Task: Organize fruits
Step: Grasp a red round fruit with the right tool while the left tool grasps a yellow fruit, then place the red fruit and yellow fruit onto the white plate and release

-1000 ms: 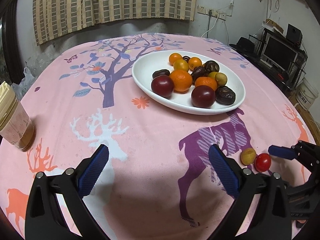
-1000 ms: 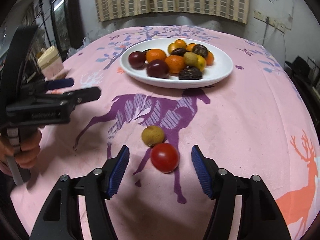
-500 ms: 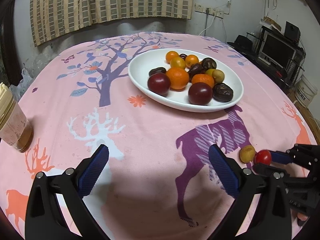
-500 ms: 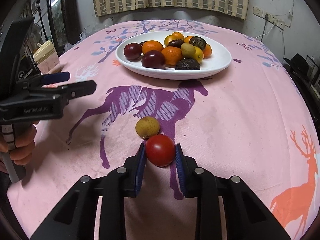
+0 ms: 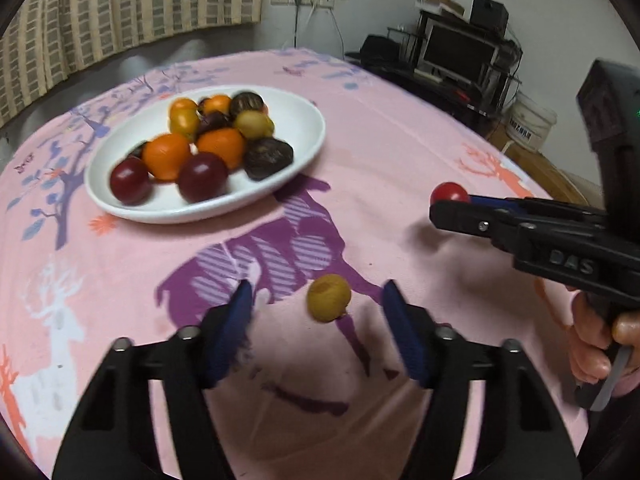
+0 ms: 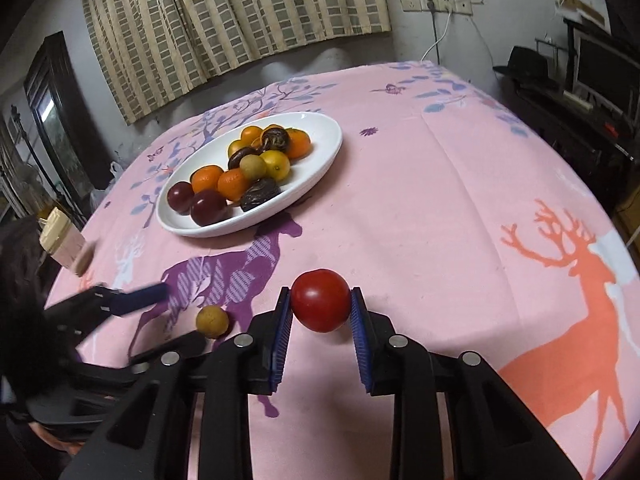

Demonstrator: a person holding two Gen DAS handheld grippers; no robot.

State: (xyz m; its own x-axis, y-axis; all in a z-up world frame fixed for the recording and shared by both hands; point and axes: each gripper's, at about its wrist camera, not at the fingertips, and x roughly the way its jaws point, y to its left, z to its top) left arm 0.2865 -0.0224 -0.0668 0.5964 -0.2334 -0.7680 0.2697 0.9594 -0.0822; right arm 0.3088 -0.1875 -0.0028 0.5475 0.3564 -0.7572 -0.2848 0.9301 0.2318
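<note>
We find the right gripper (image 6: 321, 304), open a second ago, now clamped on the tomato (image 6: 320, 300) and lifted off the cloth (image 6: 440, 208). Left gripper (image 5: 316, 308), jaws wide, now straddles the yellow fruit (image 5: 329, 298); plate (image 6: 320, 160) lies far.

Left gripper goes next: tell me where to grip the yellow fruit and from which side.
Grip the yellow fruit across its round middle, coming straight forward and low with the left gripper. It lies alone on the cloth, centred between the open fingers.
</note>
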